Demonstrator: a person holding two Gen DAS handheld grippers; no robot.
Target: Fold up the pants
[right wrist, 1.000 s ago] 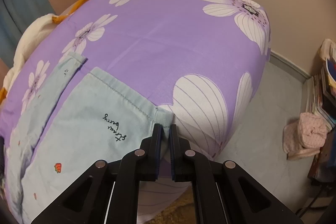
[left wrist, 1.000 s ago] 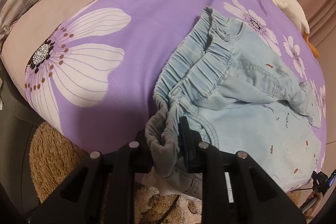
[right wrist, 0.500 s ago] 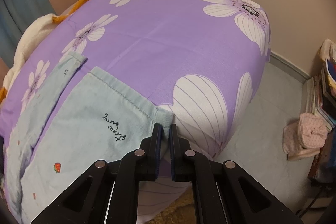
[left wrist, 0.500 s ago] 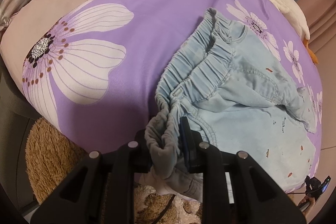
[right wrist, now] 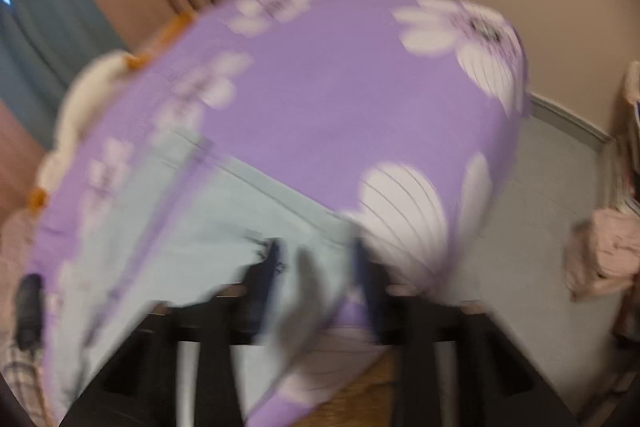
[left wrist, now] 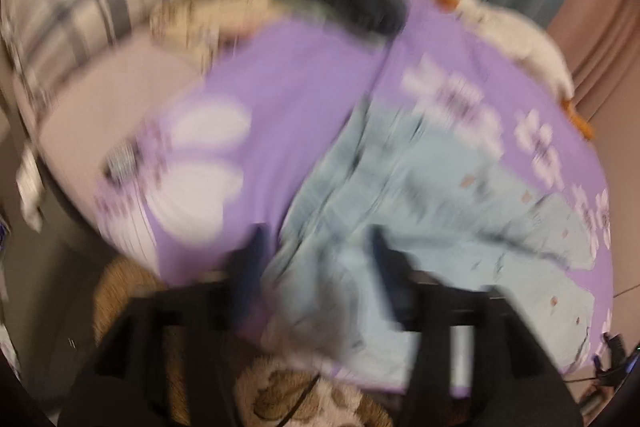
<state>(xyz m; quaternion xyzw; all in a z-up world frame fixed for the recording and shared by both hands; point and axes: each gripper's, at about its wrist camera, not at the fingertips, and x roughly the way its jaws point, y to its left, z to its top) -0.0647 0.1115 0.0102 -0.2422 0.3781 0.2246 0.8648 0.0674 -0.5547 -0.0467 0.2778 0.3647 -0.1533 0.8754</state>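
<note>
Both grippers' jaws spread apart over pale blue pants [left wrist: 420, 195], rumpled flat on purple flowered bedspread [left wrist: 304, 99].

Light blue pants [left wrist: 420, 195], small red specks on the fabric, spread flat across purple flowered bed [left wrist: 304, 99]. Waist end near bed edge; hem [right wrist: 280, 195] at opposite end. Blurred; folds unclear.

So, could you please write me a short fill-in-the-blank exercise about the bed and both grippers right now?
1. The pants lying on the bed are light ___.
2. The bedsheet is ___ with white flowers.
3. The left gripper and the right gripper both have their jaws ___.
4. Pants fabric lies ___ each gripper's jaws.

Missing words: blue; purple; open; between
</note>
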